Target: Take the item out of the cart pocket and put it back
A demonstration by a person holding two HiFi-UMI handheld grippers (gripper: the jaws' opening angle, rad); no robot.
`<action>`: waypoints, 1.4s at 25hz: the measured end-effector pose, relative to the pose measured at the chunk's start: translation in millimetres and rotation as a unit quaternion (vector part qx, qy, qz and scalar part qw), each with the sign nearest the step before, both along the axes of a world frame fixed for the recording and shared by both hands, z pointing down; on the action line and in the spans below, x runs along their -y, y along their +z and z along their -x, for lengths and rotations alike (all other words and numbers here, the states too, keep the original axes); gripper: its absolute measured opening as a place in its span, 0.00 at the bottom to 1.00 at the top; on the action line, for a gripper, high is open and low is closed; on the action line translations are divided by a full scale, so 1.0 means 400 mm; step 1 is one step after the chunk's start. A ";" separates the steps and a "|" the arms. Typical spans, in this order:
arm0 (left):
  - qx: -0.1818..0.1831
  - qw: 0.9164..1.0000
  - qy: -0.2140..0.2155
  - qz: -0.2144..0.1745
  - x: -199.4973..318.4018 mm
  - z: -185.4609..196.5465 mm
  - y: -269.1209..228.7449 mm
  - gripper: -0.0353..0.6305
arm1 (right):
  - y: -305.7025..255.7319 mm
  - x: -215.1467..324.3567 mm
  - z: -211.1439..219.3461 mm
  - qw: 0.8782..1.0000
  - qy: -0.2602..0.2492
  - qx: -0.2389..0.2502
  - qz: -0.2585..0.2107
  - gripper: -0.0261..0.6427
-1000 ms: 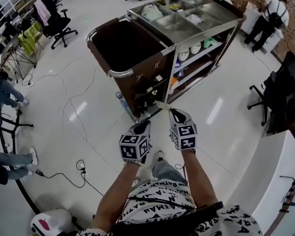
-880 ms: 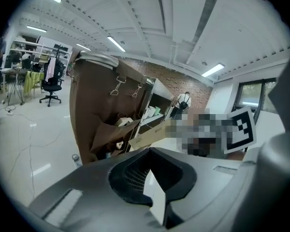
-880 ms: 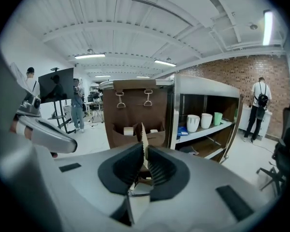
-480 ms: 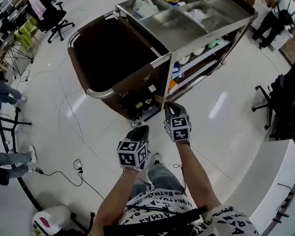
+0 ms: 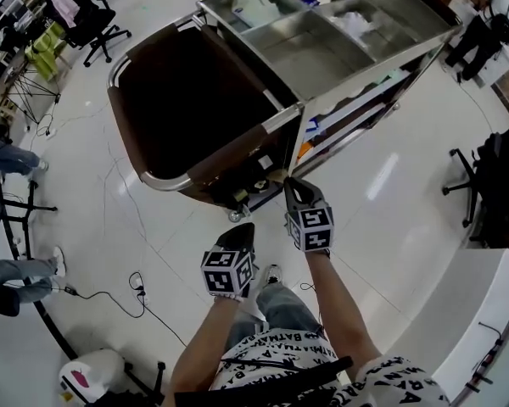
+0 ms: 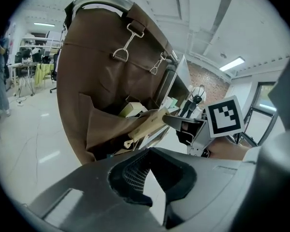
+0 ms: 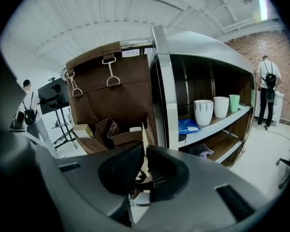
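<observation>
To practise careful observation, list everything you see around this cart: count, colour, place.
cart: one, steel, mid-floor
bag: one, brown, on cart's end
pocket: one, brown, on the bag
cups: two white, one green, cart shelf
blue packet: one, beside the cups
small box: one, cream, in pocket
office chairs: several, black, room's edges
cream packet: one, end at the pocket
right claw: one, dark, shut on cream packet
left claw: one, dark, open, empty
</observation>
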State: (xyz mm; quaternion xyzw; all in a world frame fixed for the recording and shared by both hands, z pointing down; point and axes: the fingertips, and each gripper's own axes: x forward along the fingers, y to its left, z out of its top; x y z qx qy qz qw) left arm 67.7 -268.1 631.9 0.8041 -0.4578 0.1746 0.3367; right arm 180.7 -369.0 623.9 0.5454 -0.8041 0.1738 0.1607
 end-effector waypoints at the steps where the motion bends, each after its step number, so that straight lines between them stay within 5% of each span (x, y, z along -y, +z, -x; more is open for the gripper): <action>1: 0.001 1.000 -0.002 0.002 0.003 0.003 0.003 0.06 | -0.006 -0.003 0.004 1.000 -0.001 0.002 -0.003 0.10; 13: 0.009 1.000 0.005 0.012 0.012 0.002 0.018 0.06 | -0.013 -0.048 -0.027 0.993 0.056 0.101 -0.005 0.10; 24: 0.011 1.000 -0.008 0.014 -0.001 0.030 0.019 0.06 | 0.123 0.019 0.031 0.999 0.025 -0.032 0.019 0.10; 35: 0.004 1.000 -0.017 0.025 0.013 0.007 0.070 0.06 | 0.339 0.116 0.110 0.987 -0.069 -0.119 0.086 0.10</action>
